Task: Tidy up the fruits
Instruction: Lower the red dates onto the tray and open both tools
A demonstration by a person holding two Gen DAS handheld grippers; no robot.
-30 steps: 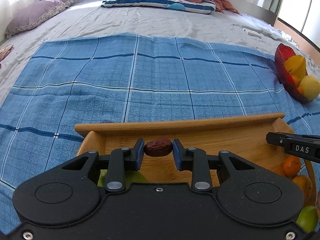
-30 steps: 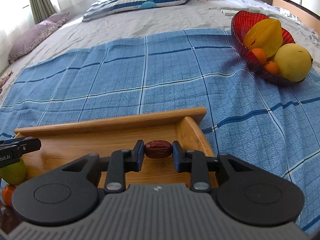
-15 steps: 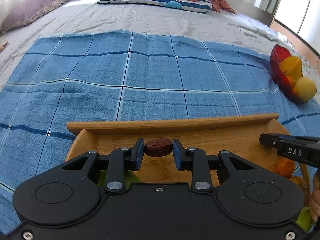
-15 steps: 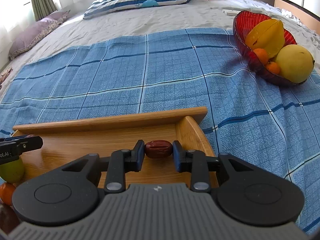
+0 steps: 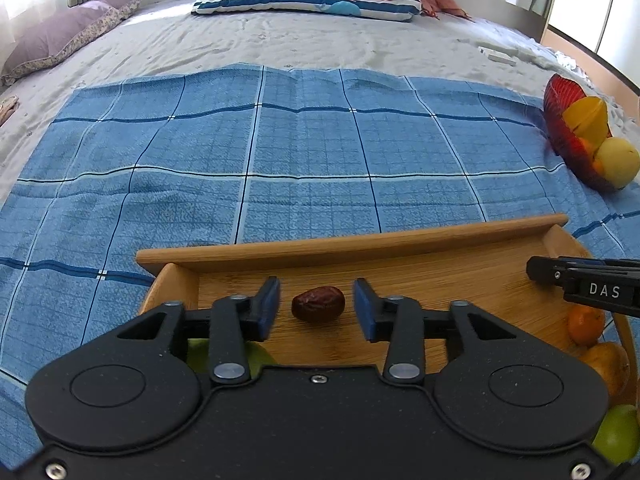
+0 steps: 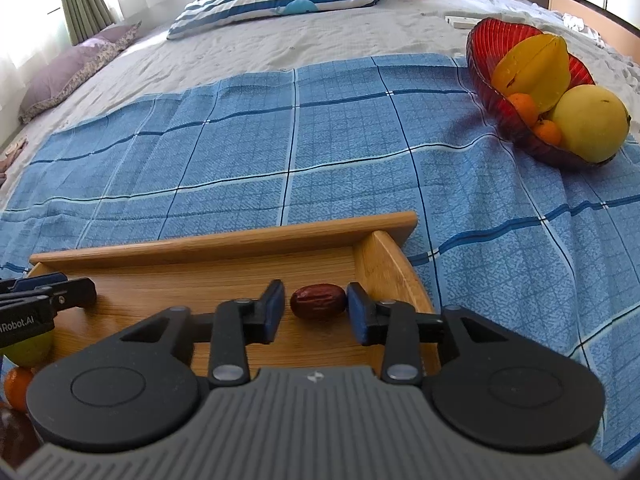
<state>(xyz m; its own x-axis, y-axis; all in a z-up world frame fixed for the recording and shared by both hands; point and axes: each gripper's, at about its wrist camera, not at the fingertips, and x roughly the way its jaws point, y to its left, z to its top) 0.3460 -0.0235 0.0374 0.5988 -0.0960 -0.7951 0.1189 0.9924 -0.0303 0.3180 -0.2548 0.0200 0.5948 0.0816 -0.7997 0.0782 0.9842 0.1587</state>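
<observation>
A wooden bamboo tray (image 6: 224, 245) lies on the blue checked cloth (image 6: 296, 140) spread over the bed, with a red glass fruit bowl (image 6: 486, 92) behind it to the right.

Green fruit (image 5: 256, 356): mostly hidden behind the left claw (image 5: 316, 306) body. Wooden tray (image 5: 360, 242): near edge concealed. Red bowl (image 5: 558, 100): cut by frame edge in left view.

The cloth (image 5: 304, 160) is blue with dark checks, the tray (image 5: 360, 244) light brown, the bowl (image 6: 492, 92) red, the pillow (image 6: 280, 4) blue-and-white striped.
</observation>
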